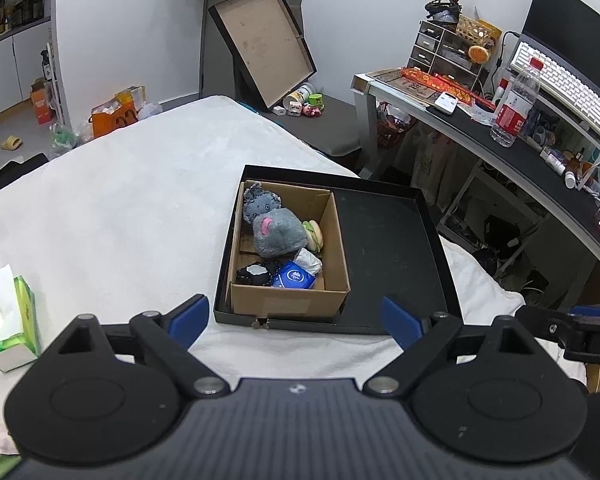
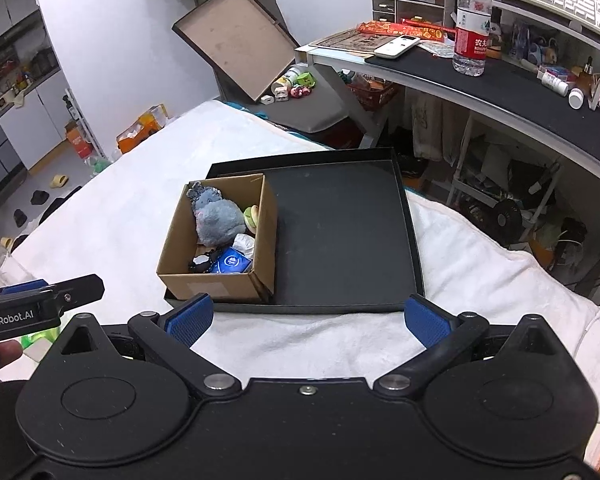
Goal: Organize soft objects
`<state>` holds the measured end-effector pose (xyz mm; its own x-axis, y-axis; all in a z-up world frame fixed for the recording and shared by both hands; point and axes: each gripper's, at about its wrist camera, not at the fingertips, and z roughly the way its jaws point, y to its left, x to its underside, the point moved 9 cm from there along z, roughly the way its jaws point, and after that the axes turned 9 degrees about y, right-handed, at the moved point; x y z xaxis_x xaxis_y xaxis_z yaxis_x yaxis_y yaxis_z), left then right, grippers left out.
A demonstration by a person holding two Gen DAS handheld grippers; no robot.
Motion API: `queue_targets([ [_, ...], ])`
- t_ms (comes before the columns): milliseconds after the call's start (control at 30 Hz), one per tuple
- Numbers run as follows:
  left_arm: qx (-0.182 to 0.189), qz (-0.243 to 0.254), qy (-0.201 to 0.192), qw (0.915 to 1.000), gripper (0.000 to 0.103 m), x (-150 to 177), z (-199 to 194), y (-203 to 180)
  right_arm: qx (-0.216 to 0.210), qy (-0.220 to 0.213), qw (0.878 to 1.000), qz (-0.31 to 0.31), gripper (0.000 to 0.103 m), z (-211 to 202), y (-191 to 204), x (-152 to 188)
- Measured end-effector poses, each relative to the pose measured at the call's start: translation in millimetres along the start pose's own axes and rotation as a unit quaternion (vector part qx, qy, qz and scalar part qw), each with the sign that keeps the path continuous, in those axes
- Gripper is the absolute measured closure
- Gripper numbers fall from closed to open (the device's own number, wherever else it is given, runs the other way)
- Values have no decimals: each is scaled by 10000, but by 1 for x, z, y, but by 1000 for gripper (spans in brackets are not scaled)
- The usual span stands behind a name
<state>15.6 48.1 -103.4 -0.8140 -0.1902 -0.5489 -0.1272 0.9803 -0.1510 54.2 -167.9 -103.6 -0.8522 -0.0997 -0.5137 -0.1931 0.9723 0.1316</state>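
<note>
Both tongs are hanging released over the white bed, gripping nothing. The left gripper (image 1: 296, 320) is spreading its blue pads wide at the bottom of its frame, and the right gripper (image 2: 308, 318) is doing the same in its own view, each one pointing toward the black tray (image 1: 384, 240) at frame centre.

Inside the left part of that tray the carton (image 1: 288, 300) is sitting upright, and the soft things are lying in it: a grey plush (image 1: 278, 232) in the middle, a smaller grey doll (image 1: 260, 202) toward the far corner, a burger toy (image 1: 316, 236) against the right wall, a white wad (image 1: 310, 260), a blue pack (image 1: 294, 276) and a black-and-white piece (image 1: 256, 272) along the near wall.

The gathering is looking close to finished, since nothing soft is lying loose on the bed near the tray. A tissue box (image 1: 8, 320) is standing at the lower left edge, well apart. The tray's lid (image 1: 260, 44) is leaning against the wall in the upper middle, so closing up is probably what is remaining.
</note>
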Motion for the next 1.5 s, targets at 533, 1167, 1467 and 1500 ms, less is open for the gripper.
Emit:
queue_targets([
  [533, -68, 73, 54, 9999, 11, -1, 5, -4, 50, -126, 9999, 57, 0, -4, -5, -2],
  [1167, -70, 57, 61, 9999, 11, 0, 5, -4, 46, -112, 9999, 92, 0, -2, -8, 0],
  [1467, -119, 48, 117, 9998, 11, 0, 6, -2, -8, -105, 9999, 90, 0, -2, -7, -1],
  [1500, -124, 49, 121, 9998, 11, 0, 6, -2, -14, -105, 9999, 101, 0, -2, -7, -1],
])
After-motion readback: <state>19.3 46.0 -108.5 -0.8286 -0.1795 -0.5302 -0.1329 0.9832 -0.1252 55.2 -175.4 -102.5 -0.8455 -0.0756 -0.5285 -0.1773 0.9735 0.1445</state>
